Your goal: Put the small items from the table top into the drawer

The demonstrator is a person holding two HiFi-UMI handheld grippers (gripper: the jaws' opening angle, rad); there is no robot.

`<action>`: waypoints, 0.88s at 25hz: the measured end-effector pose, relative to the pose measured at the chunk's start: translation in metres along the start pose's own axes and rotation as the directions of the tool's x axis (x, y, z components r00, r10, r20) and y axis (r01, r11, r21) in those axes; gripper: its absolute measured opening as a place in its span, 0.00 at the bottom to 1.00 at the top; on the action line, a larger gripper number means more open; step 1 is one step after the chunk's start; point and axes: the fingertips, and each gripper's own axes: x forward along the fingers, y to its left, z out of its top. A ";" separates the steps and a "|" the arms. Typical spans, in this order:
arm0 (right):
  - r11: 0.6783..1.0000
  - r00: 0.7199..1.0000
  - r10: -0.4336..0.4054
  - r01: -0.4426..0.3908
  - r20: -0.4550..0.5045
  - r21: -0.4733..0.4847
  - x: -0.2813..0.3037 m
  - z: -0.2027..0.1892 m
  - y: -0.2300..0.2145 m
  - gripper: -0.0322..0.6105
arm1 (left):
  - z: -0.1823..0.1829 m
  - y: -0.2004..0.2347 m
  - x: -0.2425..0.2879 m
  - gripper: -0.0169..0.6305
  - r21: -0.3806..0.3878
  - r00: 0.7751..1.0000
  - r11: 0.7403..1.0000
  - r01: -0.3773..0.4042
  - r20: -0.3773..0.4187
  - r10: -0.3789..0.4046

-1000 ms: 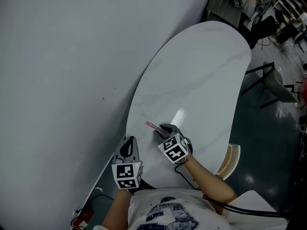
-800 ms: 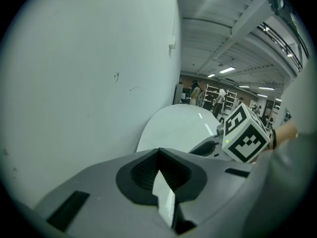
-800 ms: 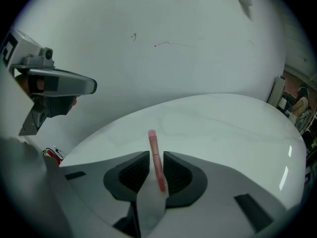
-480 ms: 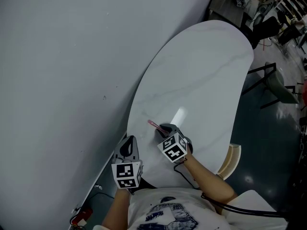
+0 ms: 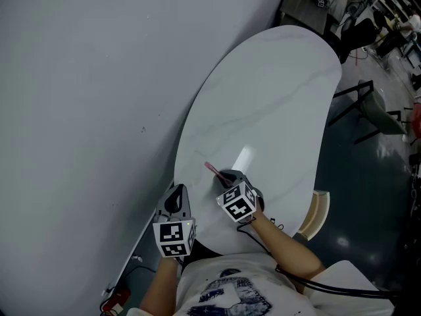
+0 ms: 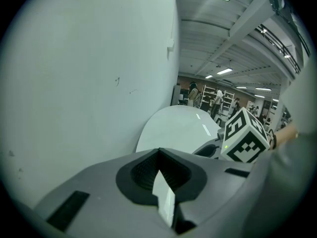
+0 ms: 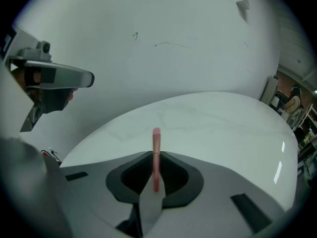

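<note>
Closest to the person, the left gripper (image 5: 175, 193) hangs at the near edge of the counter (image 5: 276, 97). Its jaws are pressed together with nothing in them.

Just past it, the right gripper (image 7: 156, 168) points down at the counter. Its jaws have just been closing, and now they pinch a thin pink stick (image 7: 156, 142) by its near end. The rest of the stick pokes out ahead, low over the counter top.

Only a small bit of the stick sits in the jaws, so the hold looks weak. If the person lifts fast, the stick may swing, twist or slip out. Then it could roll off the round edge to the floor.

No drawer shows in any view. The stick may have a long ride, which gives it more time to slip.
</note>
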 end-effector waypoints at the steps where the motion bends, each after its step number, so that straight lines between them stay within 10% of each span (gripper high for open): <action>1: 1.000 1.000 -0.007 0.007 0.003 0.012 -0.004 -0.002 0.001 0.14 | -0.001 -0.001 -0.003 0.06 0.005 1.000 1.000 0.007 0.000 -0.007; 22: 0.884 0.942 -0.317 0.251 0.112 0.394 -0.169 -0.060 0.065 0.14 | -0.006 -0.069 -0.115 0.06 0.201 0.966 0.949 0.242 0.042 -0.255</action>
